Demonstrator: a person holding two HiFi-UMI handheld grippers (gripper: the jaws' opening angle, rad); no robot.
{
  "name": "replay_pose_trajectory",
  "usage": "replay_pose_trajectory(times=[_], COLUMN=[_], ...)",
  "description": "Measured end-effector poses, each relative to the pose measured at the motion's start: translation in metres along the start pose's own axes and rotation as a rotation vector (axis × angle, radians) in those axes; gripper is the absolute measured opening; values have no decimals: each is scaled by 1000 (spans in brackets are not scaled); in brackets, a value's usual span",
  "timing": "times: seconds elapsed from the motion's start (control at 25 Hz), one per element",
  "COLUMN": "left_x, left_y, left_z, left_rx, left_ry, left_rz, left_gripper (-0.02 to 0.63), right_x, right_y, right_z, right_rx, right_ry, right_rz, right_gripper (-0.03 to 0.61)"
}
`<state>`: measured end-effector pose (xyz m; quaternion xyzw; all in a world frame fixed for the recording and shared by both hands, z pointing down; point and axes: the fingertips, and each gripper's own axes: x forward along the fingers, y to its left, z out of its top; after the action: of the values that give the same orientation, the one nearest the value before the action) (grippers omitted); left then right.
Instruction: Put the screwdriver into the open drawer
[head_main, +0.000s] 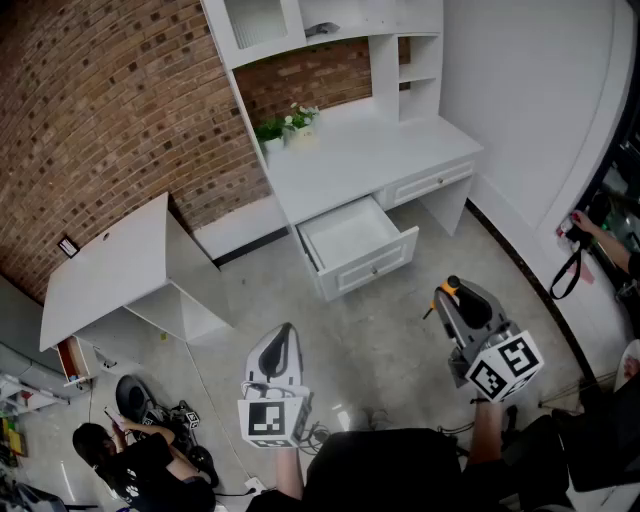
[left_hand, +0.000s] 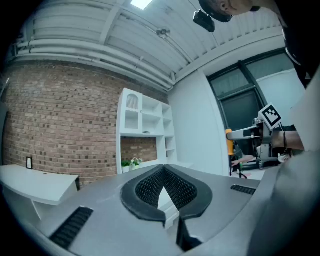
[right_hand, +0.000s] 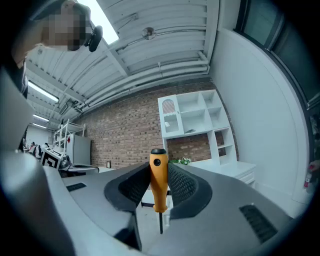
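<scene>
An orange-handled screwdriver (right_hand: 159, 180) stands upright between the pads of my right gripper (right_hand: 159, 175), handle up and thin shaft down. The gripper is shut on it. In the head view that gripper (head_main: 456, 300) hangs over the grey floor to the lower right of the open white drawer (head_main: 375, 262), whose inside looks bare, and the screwdriver's orange handle (head_main: 452, 291) shows at its tip. My left gripper (head_main: 283, 338) hovers in front of the drawer, further back. Its jaws (left_hand: 163, 169) are shut with the tips touching and nothing between them.
The drawer belongs to a white desk (head_main: 370, 150) with a shelf unit and small potted plants (head_main: 290, 125), against a brick wall. A white angled cabinet (head_main: 110, 270) stands at left. A person (head_main: 140, 460) sits on the floor at lower left; another's hand (head_main: 600, 235) shows at right.
</scene>
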<state>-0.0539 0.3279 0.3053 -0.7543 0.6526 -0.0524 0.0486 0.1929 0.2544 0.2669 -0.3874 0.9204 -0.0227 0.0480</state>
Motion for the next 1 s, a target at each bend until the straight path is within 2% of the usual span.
replay_pose_trajectory(times=[0.44,0.76,1.0], left_x=[7,15,20], left_y=[-13,-30,-27], left_z=[1,0,-9], left_rx=[-26,6,-16], left_ry=[7,17,38], left_rz=[10,13,53], left_gripper=[8,8,8], right_x=[-6,-7,4], right_y=[-14,-28,-36], right_z=[1,1,3], right_rx=[11,24,32], right_ry=[-7,-20,-35], right_rz=[1,21,41], right_gripper=[114,114,114])
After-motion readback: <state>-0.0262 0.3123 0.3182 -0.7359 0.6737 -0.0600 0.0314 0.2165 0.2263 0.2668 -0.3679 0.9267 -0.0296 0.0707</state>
